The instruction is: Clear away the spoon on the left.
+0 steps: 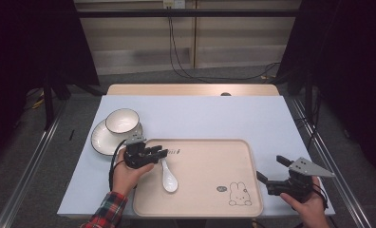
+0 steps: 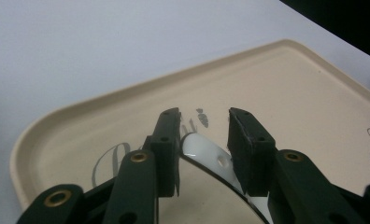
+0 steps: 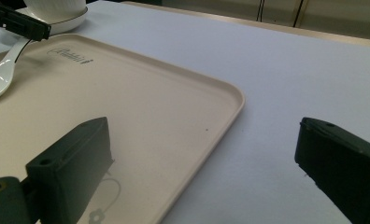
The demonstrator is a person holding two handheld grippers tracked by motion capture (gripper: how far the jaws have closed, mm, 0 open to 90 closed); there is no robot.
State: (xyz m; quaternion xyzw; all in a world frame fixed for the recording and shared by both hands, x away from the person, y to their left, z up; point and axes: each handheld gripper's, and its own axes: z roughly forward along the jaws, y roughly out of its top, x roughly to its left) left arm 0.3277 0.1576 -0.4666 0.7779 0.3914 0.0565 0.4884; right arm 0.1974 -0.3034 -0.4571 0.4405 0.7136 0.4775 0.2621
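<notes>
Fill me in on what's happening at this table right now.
A person holds a gripper in each hand. The left gripper sits over the handle of a white spoon lying on the beige tray; its jaws stand either side of the handle with gaps showing, not clamped. The right gripper hovers wide open at the tray's right edge, holding nothing. A bowl rests on a plate beside the tray on the table.

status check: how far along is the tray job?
Done: the white spoon lies on the beige tray. In hand: the left tool straddles the spoon's handle, jaws open with a gap on each side. Left, if they belong on the tray: the bowl on its saucer stands off it. The right tool is open, empty.
</notes>
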